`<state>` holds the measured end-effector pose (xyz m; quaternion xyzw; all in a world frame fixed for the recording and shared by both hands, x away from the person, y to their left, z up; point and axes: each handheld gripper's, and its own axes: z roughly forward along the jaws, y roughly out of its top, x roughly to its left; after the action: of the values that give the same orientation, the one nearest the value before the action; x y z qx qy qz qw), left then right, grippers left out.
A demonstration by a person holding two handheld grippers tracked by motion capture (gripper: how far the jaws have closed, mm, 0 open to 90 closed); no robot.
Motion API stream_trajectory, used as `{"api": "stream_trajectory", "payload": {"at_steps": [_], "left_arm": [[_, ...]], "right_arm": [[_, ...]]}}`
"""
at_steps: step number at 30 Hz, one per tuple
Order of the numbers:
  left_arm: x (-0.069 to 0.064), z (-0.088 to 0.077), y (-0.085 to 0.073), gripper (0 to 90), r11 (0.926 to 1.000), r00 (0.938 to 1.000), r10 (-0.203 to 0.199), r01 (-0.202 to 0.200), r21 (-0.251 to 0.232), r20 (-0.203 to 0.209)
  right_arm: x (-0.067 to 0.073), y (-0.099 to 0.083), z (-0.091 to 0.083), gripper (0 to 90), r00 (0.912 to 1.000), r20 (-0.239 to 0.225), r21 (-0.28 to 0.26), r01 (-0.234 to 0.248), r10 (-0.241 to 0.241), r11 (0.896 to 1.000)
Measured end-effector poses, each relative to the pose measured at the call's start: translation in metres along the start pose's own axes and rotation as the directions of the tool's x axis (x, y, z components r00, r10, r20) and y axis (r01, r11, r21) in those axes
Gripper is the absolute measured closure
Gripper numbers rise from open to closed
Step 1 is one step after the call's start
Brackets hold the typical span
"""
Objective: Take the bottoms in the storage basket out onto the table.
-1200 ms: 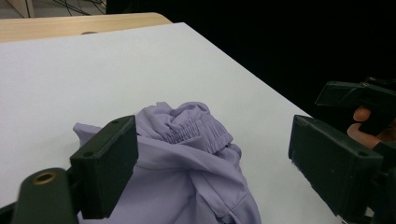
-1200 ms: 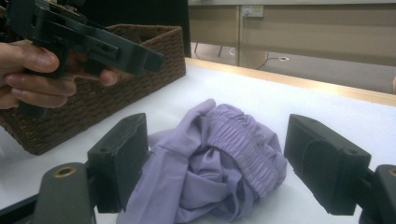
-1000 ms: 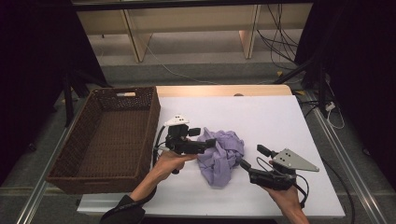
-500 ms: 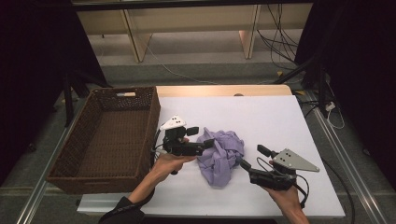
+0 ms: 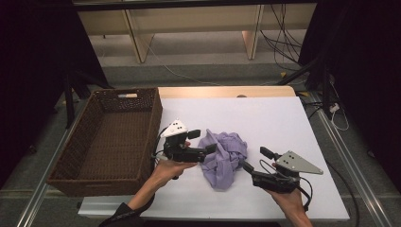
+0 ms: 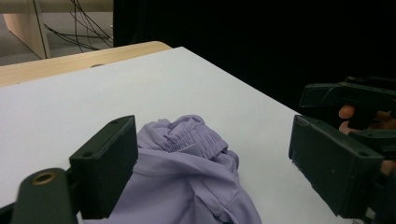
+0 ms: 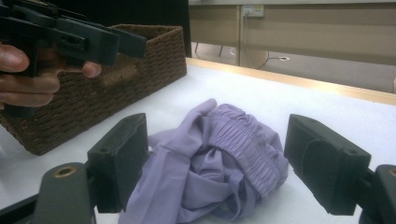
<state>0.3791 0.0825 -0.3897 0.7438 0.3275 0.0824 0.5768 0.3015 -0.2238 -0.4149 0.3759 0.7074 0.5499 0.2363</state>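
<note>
Both grippers stand with jaws wide and nothing clamped: the left gripper point(image 5: 209, 151) at the left edge of the crumpled lilac cloth garment point(image 5: 223, 157), the right gripper point(image 5: 255, 161) just beside its right edge. That garment lies mid-way on the white table top point(image 5: 283, 118), with bare surface beyond and to the right. To the left, a dark brown woven wicker basket point(image 5: 106, 137) walls off that side.

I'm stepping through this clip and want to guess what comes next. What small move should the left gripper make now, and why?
Probably ease the left gripper forward and down onto the crumpled purple garment, then close. Its jaws stand wide open at the cloth's edge with nothing pinched between them, and the right gripper waits open on the other side. The wicker basket sits beside it.
</note>
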Motion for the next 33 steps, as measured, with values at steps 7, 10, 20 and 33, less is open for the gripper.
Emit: {"api": "stream_trajectory", "payload": {"at_steps": [7,10,20,33], "left_arm": [[-0.005,-0.005,-0.006,15.4,0.9993,0.9995,0.032,-0.032,-0.018,-0.002],[-0.007,-0.006,-0.008,15.4,0.9992,0.9993,0.038,-0.038,-0.014,-0.003],[-0.017,-0.011,-0.016,14.6,0.9947,0.9972,0.074,-0.072,-0.074,0.016],[-0.015,-0.014,-0.026,8.6,0.9929,0.9977,0.068,-0.068,-0.097,-0.005]], "right_arm": [[0.001,0.0,0.0,22.9,1.0,0.0,-0.001,0.0,0.0,1.0],[0.001,0.0,0.0,22.9,1.0,-0.002,0.001,0.003,-0.003,1.0],[0.002,0.0,0.0,22.9,1.0,-0.003,0.004,0.006,-0.006,1.0],[0.002,-0.001,0.001,22.9,0.9999,-0.005,-0.001,0.011,-0.011,1.0]]}}
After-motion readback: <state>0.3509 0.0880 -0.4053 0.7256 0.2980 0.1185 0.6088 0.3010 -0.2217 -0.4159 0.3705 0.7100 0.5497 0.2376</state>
